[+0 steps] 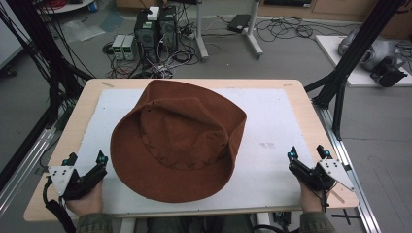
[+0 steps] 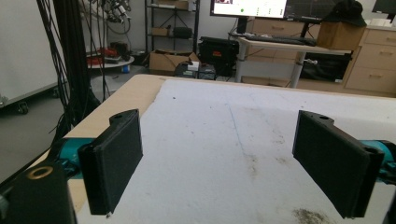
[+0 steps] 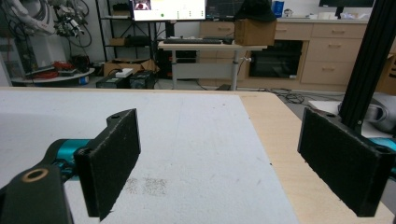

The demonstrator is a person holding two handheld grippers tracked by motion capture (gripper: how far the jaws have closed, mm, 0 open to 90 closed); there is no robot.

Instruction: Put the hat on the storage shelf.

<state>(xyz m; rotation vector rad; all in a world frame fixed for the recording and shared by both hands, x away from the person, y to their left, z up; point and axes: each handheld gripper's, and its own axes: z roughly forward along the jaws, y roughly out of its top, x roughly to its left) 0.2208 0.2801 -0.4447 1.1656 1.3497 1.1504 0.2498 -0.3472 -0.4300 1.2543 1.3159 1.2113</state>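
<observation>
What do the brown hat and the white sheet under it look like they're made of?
The hat looks like soft fabric, maybe felt or fine corduroy: a matte brown surface with faint ribbing on the brim and a floppy, dented crown. The white sheet looks like foam board or thick paper: matte, slightly grainy and scuffed with grey marks. It lies on a table that looks like pale wood laminate.

Left gripper (image 1: 86,158) low at the near left, held in a hand (image 1: 87,201), jaws spread wide with nothing between. Right gripper (image 1: 308,152) low at the near right, held in the other hand (image 1: 311,196), jaws likewise wide apart, pointing forward.
</observation>
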